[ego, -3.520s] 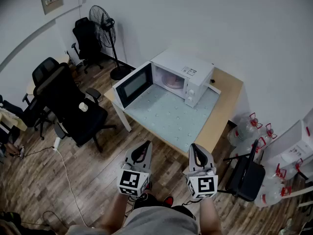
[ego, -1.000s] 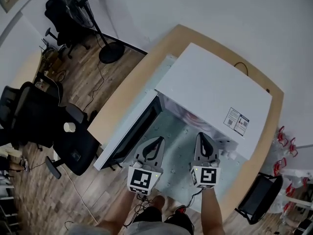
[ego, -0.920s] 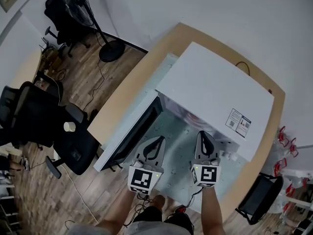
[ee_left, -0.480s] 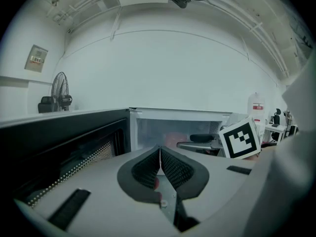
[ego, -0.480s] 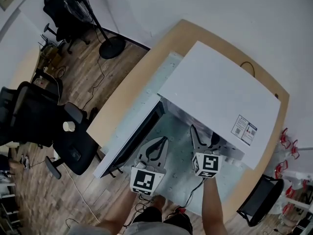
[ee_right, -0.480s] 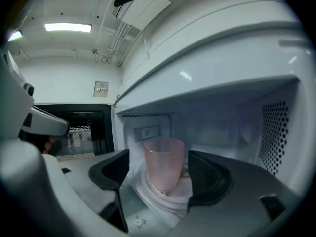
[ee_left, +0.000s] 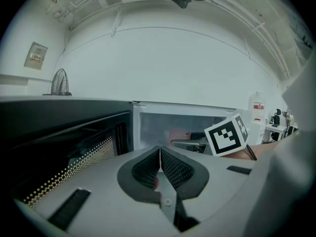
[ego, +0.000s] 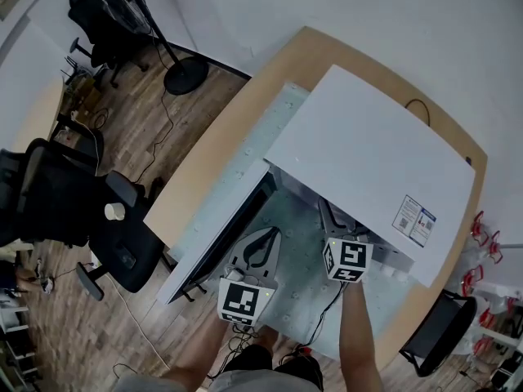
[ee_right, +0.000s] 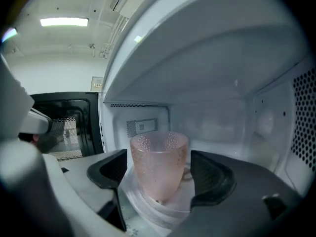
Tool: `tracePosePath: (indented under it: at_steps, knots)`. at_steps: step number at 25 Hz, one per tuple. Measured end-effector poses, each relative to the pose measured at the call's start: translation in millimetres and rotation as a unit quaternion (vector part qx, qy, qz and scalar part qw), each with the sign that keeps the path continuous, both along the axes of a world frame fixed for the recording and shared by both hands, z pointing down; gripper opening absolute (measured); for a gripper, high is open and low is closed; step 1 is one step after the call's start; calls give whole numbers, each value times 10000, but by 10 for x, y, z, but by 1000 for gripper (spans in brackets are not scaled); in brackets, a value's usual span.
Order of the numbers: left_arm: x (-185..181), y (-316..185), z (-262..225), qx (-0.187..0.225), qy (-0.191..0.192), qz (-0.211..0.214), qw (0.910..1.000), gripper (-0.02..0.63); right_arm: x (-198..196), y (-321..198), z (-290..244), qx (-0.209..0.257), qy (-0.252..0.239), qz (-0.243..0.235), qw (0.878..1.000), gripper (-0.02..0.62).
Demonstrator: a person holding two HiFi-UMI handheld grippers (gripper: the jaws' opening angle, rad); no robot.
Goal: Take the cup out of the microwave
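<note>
A pink, pebbled translucent cup (ee_right: 158,149) stands upright on the glass turntable (ee_right: 148,209) inside the white microwave (ego: 368,153). My right gripper (ee_right: 157,176) reaches into the cavity. Its jaws have just been opening and stand wide on either side of the cup without touching it. In the head view its tips are hidden under the microwave's top, and only its marker cube (ego: 349,260) shows. My left gripper (ego: 263,239) hangs shut and empty in front of the open door (ego: 225,219), to the left of the right one.
The microwave sits on a pale mat (ego: 270,129) on a wooden table (ego: 237,104). Its door swings out to the left. A black office chair (ego: 49,194) with a paper cup (ego: 113,211) and a fan (ego: 176,64) stand on the floor to the left.
My right gripper has gone forward under the microwave's top into the cavity and its jaws have opened. The left gripper has sunk slightly and stays shut.
</note>
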State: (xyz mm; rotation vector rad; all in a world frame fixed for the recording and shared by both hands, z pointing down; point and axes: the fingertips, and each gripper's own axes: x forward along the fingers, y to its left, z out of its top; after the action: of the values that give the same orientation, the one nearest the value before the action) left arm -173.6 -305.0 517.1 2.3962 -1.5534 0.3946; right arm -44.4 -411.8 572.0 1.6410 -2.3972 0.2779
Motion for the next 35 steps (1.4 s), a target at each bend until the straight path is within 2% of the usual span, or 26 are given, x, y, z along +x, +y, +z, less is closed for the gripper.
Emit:
tracePosePath:
  at_steps: [14, 35]
  knots:
    - [-22, -9, -13, 76, -73, -54, 9999, 26, 32, 23, -78, 119, -117, 12, 9999, 354]
    - [72, 558, -365, 342, -167, -151, 9992, 27, 1, 811, -635, 513, -265, -423, 9974, 353]
